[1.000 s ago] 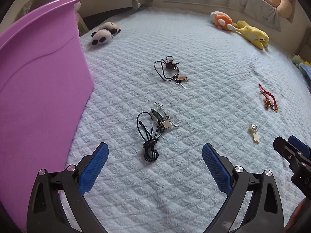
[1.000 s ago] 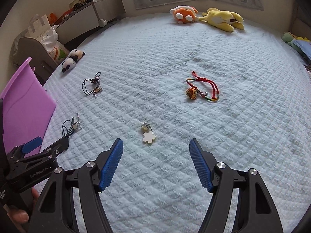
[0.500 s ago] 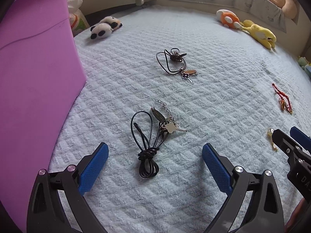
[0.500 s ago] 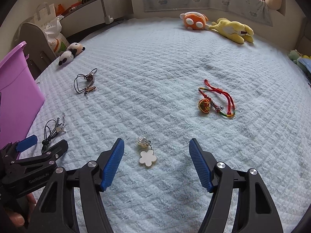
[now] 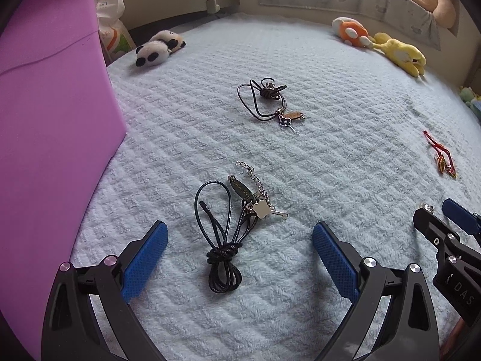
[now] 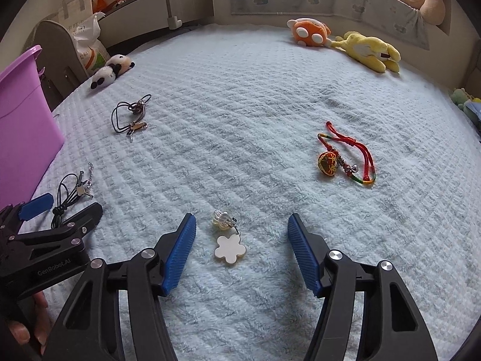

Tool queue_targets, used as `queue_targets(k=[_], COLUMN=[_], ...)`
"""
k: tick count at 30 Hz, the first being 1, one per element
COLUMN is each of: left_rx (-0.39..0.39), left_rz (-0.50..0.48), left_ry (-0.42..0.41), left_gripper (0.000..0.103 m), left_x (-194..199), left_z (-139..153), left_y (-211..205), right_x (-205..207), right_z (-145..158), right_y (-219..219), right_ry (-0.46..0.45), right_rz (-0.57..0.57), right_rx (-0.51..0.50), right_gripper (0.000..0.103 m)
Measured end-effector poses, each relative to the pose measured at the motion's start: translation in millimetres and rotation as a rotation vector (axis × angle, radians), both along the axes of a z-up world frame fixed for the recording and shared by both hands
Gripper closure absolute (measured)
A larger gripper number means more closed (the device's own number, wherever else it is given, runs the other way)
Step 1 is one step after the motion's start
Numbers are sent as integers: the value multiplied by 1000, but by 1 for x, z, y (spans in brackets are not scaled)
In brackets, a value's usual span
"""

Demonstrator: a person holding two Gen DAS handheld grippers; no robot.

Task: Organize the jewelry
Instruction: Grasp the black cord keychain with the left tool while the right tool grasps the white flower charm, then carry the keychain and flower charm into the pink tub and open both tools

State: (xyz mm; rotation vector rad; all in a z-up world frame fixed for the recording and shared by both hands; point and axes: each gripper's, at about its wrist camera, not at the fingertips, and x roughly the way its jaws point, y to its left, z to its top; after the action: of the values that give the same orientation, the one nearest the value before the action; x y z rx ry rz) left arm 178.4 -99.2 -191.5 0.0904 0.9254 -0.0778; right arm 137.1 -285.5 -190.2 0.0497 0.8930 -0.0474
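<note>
A black cord necklace with a white flower charm and key (image 5: 231, 219) lies on the pale blue bedspread between the jaws of my open, empty left gripper (image 5: 239, 240). A second black cord necklace (image 5: 270, 102) lies farther off. My right gripper (image 6: 242, 234) is open and empty, its jaws on either side of a white flower pendant (image 6: 230, 248). A red braided bracelet (image 6: 345, 159) lies to its right. A purple bin (image 5: 51, 120) stands at the left. The right gripper also shows in the left wrist view (image 5: 436, 219).
Plush toys lie on the bed: a panda (image 5: 156, 49) at the far left, an orange one (image 6: 309, 33) and a yellow one (image 6: 369, 49) at the far edge. A shelf and a bag (image 6: 87, 48) stand beyond the bed's left side.
Both grippers have moved forward and down. The near black necklace now lies between the left jaws, and the white flower pendant between the right jaws.
</note>
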Motion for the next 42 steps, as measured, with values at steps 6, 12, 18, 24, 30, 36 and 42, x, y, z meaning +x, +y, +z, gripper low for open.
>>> queue_targets(k=[6,12,18,24,30,36,42], left_rx=[-9,1,-3,25,11,-11,-26], left_rz=[-11,-37,-33,-68,-60,-53,-59], left_ry=[-3,-15,-14,-28,-19,-11,-15], left_gripper=[24,35,46,85,93,93,93], left_x=[2,-1,-1,-7,-7,-14,-29], left_z=[-1,0,0,2,7,20,46], left_y=[1,-5,-3,-11,-5,-4,-6], right_x=[3,4,3,0,-3,-11,-25], right_z=[-2,-4,-6,-4,1,13,39], right_y=[3,9,21,20,16,15,16], right_ry=[12,17,23,14,10,7,5], right_rz=[7,22,66,66,56,54,61], right_rx=[-16,-40,-99,-97,-77,-62,-54], right_gripper=[53,63,87,87,87,87,87])
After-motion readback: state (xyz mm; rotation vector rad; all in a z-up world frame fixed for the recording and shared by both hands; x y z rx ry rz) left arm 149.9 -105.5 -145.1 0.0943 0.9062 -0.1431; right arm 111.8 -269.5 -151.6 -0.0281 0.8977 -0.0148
